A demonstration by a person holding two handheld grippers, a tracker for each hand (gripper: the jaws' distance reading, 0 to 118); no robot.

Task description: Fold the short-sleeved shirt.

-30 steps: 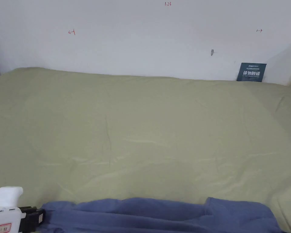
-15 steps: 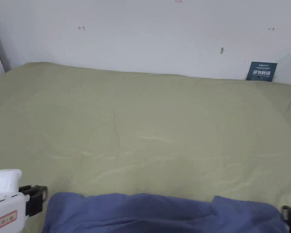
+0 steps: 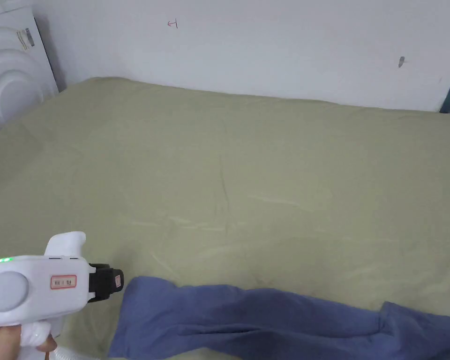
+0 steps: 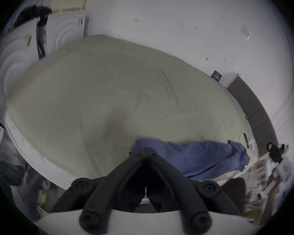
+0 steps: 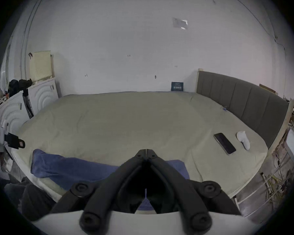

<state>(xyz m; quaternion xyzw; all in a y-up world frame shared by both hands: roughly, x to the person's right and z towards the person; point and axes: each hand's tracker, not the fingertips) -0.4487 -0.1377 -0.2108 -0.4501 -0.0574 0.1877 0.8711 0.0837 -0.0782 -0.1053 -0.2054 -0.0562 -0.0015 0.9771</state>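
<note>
while the shirt [image 3: 275, 323] lies long along the bed's [image 3: 228, 178] near edge | your left gripper [image 3: 118, 281], closed and empty, sits just off its left end | right gripper [image 5: 146, 149] closed, empty, near its right end.

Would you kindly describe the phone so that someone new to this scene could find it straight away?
Start from the wide bed covered in a pale green sheet and go to its right end, near the grey padded headboard. The phone lies flat there beside a small white object; it is a thin dark slab, unlike the rumpled blue shirt at the near edge.
</note>
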